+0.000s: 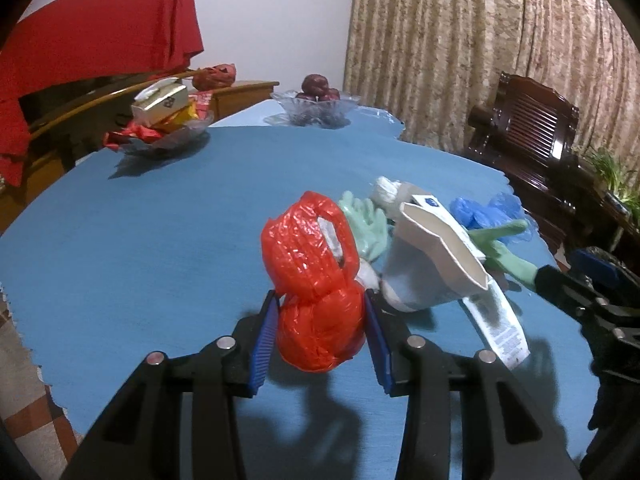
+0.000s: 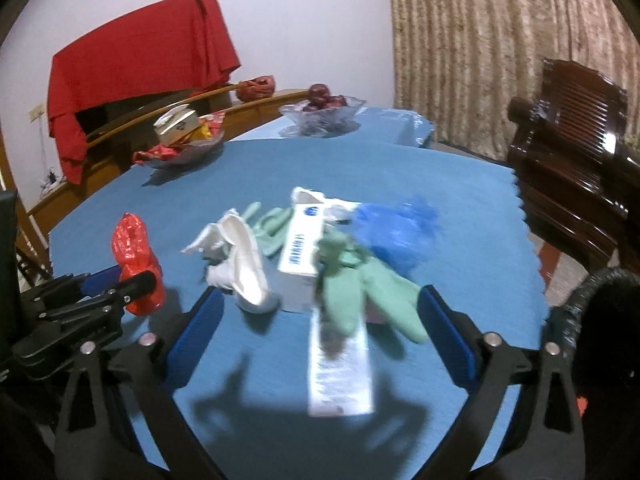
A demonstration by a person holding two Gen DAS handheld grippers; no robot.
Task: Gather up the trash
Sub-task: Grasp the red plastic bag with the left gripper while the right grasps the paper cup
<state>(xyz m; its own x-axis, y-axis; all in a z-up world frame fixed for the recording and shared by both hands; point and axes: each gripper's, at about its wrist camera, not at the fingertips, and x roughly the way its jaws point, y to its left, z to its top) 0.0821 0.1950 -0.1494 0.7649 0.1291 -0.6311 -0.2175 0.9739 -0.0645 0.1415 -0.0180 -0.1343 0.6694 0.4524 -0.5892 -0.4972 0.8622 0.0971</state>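
My left gripper (image 1: 320,304) is shut on a crumpled red plastic bag (image 1: 308,248), pinched between its blue pads just above the blue tablecloth (image 1: 160,240). Right of it lies a pile of trash: an open white carton (image 1: 436,256), green gloves (image 1: 364,224), blue plastic (image 1: 484,212). In the right wrist view my right gripper (image 2: 320,294) stands open and wide around the near end of that pile: a white box (image 2: 300,256), a long flat carton (image 2: 340,372), green gloves (image 2: 360,292), crumpled white paper (image 2: 244,264). Its pads touch nothing. The left gripper (image 2: 124,280) holds the red bag (image 2: 132,240) at the left.
At the table's far side stand a glass bowl of dark red fruit (image 1: 316,108) and a glass dish of snack boxes (image 1: 164,120). A dark wooden chair (image 1: 524,128) is close to the right edge. A red cloth (image 1: 92,32) drapes furniture behind.
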